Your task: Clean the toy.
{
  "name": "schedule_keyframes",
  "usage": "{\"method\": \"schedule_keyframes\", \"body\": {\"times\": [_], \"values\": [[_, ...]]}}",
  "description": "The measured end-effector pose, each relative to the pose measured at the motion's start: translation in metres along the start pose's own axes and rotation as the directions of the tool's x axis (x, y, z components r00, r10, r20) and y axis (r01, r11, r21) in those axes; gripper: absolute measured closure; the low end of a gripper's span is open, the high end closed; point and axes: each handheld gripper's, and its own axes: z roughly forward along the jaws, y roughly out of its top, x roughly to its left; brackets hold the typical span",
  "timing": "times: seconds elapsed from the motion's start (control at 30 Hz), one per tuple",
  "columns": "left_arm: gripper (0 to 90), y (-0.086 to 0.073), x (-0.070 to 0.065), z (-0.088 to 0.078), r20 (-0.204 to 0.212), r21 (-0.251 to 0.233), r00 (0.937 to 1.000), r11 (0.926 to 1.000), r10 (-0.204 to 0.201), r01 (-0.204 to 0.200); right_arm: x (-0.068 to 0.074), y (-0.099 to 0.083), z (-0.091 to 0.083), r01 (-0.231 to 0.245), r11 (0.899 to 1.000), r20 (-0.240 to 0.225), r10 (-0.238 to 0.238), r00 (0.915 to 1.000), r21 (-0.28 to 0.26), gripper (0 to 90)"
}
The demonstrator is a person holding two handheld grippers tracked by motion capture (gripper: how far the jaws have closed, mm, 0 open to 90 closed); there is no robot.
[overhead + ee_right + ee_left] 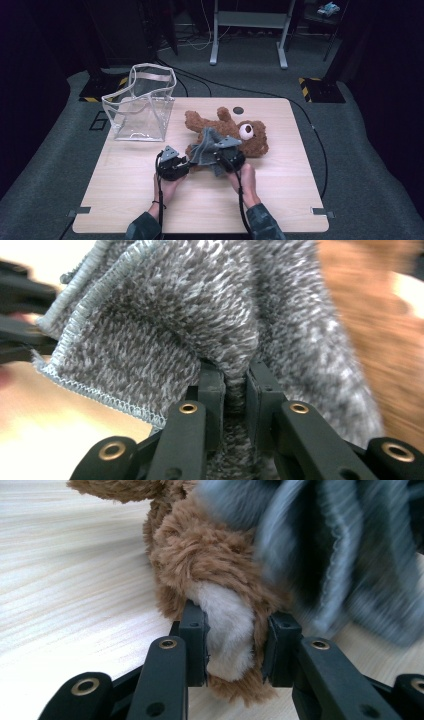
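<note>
1. Teddy bear (235, 135) lies on its back at the middle of the worktop (200, 200), a grey knit garment (207, 150) draped over its lower body.
2. Left gripper (235, 650): fingers (192, 645) clamp the bear's cream-soled foot (227, 630).
3. Right gripper (235, 390): fingers (212, 400) pinch a fold of the garment.
4. Clear bag (142, 102) stands apart, far left.

Bright tabletop, dark surroundings, perhaps motion-blurred close-ups.

You see the bag (141, 102) left of and behind the bear (235, 132) on the table (280, 200); the cloth (209, 150) lies on the bear.
</note>
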Motion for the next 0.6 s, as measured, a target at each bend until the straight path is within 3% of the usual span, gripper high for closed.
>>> {"method": "schedule_keyframes", "body": {"times": [0.03, 0.1, 0.2, 0.33, 0.43, 0.6], "values": [[68.2, 0.0, 0.0, 0.0, 0.0, 0.003, 1.0, 1.0, 0.002, -0.002, 0.007, 0.002, 0.007, 0.028, 1.0, -0.01, -0.028, 0.9996, 0.012, 79.6], [68.2, -0.001, 0.001, -0.001, -0.005, 0.001, 1.0, 1.0, 0.003, -0.003, 0.013, 0.003, 0.02, 0.044, 0.998, 0.02, -0.045, 0.9988, 0.052, 79.7], [68.2, -0.002, 0.003, -0.003, -0.011, -0.003, 0.9999, 0.9999, 0.013, -0.013, 0.005, -0.001, 0.026, -0.002, 0.997, 0.042, -0.001, 0.9991, 0.074, 80.2], [68.1, -0.003, 0.005, -0.003, -0.018, -0.005, 0.9998, 1.0, 0.008, -0.008, -0.01, -0.012, 0.014, -0.012, 0.996, 0.128, 0.0, 0.9918, 0.093, 80.3], [68.1, -0.005, 0.007, -0.003, -0.02, 0.0, 0.9997, 0.9999, 0.011, -0.011, -0.029, -0.025, 0.003, -0.067, 0.992, 0.185, 0.046, 0.9817, 0.11, 80.4], [68.1, -0.006, 0.008, -0.002, -0.015, 0.005, 0.9998, 1.0, 0.008, -0.008, -0.065, -0.046, -0.028, -0.126, 0.99, 0.255, 0.105, 0.9613, 0.067, 80.4]]}}
